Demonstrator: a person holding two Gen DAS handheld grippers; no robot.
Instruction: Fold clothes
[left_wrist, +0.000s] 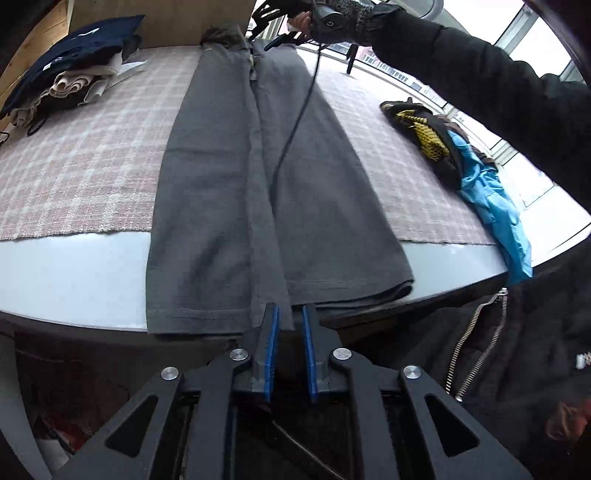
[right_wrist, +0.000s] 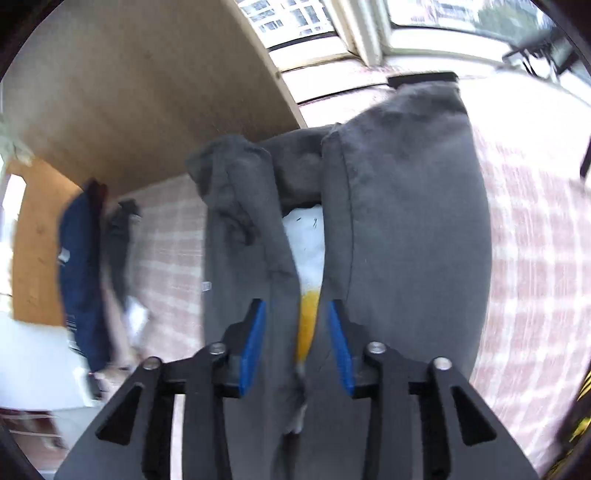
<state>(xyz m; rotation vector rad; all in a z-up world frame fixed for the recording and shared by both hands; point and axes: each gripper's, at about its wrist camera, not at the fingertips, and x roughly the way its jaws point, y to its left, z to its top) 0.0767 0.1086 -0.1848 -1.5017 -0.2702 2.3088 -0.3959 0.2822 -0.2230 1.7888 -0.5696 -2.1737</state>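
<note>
I have the grey garment (left_wrist: 258, 192) stretched lengthwise over the checked cloth (left_wrist: 85, 166) on the table (left_wrist: 74, 273), my left gripper (left_wrist: 289, 314) pinching its near hem edge, my right gripper (right_wrist: 297, 314) clamped narrowly on its far end.

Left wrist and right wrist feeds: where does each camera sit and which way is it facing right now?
Left wrist: on the left hand-held gripper at the table's near edge, looking along the grey garment; the person's dark sleeve, hand and zipped jacket show.
Right wrist: on the right hand-held gripper at the garment's far end, looking down at its bunched cloth; no body shows.
Shared: the grey garment, the pink checked cloth and the navy clothes pile.
</note>
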